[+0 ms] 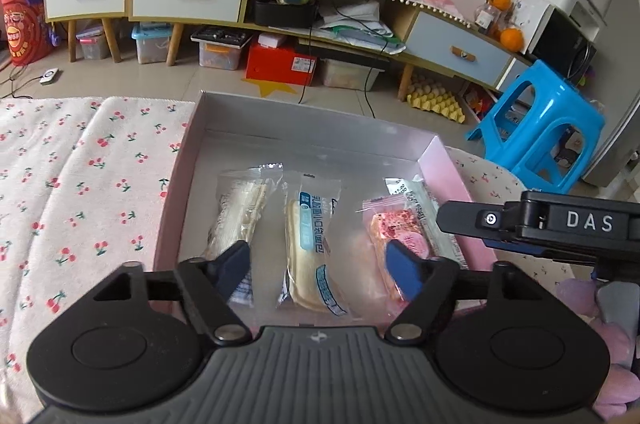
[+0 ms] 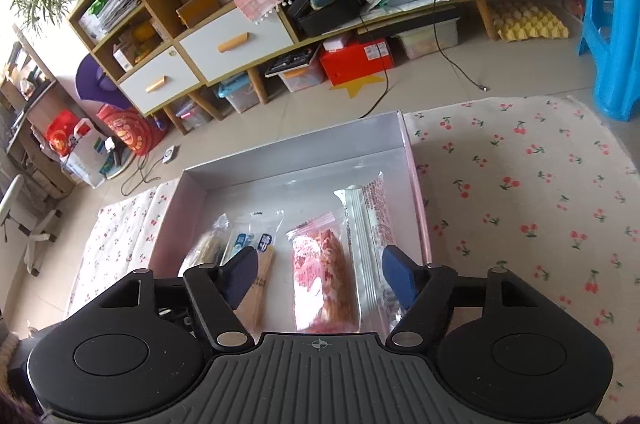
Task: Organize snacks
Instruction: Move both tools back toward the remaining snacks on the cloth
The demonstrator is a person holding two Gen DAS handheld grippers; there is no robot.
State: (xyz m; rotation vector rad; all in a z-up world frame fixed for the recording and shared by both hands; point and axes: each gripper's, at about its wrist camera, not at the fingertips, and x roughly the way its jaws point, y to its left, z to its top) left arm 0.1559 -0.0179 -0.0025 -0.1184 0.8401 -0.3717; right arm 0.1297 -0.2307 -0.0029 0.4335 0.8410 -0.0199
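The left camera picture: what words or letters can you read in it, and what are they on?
"DAS": white letters on the right gripper, on its black body.
Blue snack packet: blue Chinese print, too blurred to read.
White wrapper: small print, too small to read.
Red box under the cabinet: white label, too small to read.

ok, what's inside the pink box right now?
The pink box holds four wrapped snacks side by side: pale wafer pack, blue-label bread, pink cake, white-and-red pack. The hand-held gripper fingers cover their near ends.
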